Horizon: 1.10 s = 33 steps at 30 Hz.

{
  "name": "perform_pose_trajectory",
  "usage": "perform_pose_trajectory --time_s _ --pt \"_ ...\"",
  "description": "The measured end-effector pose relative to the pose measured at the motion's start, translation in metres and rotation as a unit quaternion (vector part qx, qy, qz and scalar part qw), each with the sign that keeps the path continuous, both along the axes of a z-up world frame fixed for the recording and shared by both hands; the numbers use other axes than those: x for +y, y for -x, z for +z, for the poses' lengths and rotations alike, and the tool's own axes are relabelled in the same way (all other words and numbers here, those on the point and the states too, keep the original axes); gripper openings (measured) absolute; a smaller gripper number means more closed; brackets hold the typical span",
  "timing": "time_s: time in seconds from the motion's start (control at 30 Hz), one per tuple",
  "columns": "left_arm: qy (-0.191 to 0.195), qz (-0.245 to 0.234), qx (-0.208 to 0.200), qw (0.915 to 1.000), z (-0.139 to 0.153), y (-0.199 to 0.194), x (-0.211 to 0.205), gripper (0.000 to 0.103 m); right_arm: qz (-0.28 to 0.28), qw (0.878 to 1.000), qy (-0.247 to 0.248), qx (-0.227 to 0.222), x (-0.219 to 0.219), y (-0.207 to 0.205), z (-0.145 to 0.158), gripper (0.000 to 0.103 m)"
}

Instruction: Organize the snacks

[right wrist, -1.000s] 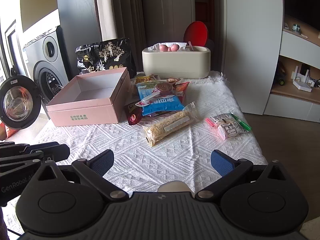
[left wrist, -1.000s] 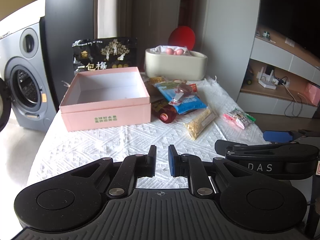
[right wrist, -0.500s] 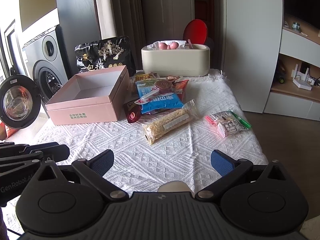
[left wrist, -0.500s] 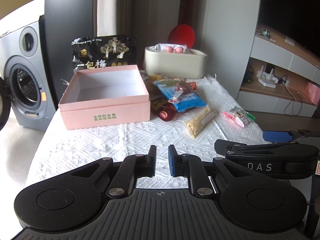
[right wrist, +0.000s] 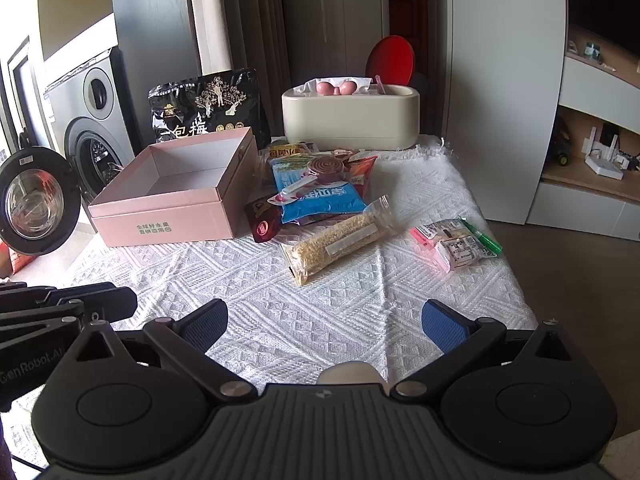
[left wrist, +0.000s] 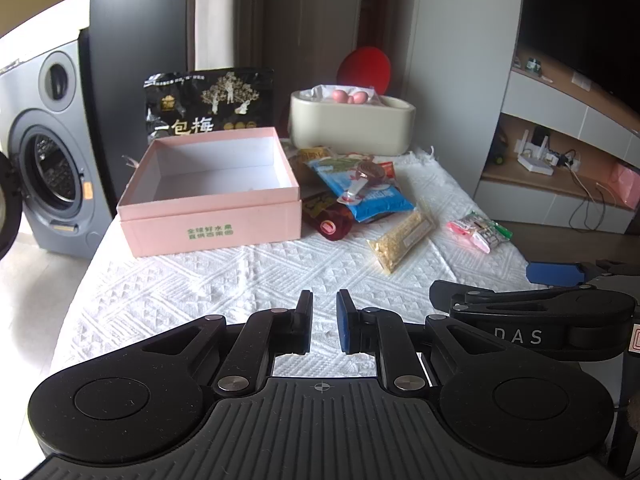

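Snacks lie piled on the bench just right of the empty pink box — the left gripper with fingers nearly together, holding nothing, the right gripper spread wide. A careless grab at the heaped blue packet could topple the lollipop resting on it.

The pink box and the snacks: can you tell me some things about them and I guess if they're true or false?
1. The pink box has snacks inside. False: it is empty.
2. The blue packet lies beside the box. True.
3. The right gripper is holding the clear grain bag. False: it is open and holds nothing.
4. The black bag stands behind the box. True.
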<state>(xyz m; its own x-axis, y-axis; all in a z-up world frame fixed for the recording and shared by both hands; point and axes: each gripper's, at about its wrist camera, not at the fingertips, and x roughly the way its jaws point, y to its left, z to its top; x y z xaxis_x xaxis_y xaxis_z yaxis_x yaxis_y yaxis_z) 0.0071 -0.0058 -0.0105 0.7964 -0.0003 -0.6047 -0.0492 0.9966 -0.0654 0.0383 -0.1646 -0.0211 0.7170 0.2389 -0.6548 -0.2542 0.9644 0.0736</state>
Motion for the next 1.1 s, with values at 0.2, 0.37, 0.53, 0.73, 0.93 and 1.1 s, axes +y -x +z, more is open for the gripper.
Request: perform_pose_trajectory --time_s 0.2,0.37,0.53,0.73,0.93,1.1 --pt "0.004 0.002 0.008 1.0000 -0.006 -0.004 0.003 0.017 0.009 1.000 -0.003 -0.007 -0.001 -0.002 -0.004 0.103" --pt "0.017 0.003 0.023 0.9996 -0.017 -0.015 0.008 0.017 0.004 0.999 0.016 -0.033 -0.009 -0.006 -0.015 0.103" --pt "0.105 -0.044 0.049 0.9923 -0.038 -0.040 0.021 0.017 0.011 1.000 0.004 -0.010 -0.036 -0.021 -0.034 0.103" --pt "0.141 -0.082 0.054 0.9852 -0.055 -0.072 0.016 0.017 -0.029 0.999 0.033 -0.026 -0.069 -0.058 -0.042 0.103" --pt "0.174 -0.146 0.068 0.9713 -0.062 -0.102 0.011 0.017 -0.035 0.999 0.035 -0.011 -0.083 -0.113 -0.053 0.103" --pt "0.158 -0.134 0.066 0.9761 -0.064 -0.109 0.017 0.017 -0.026 1.000 -0.006 -0.008 -0.074 -0.148 -0.049 0.103"
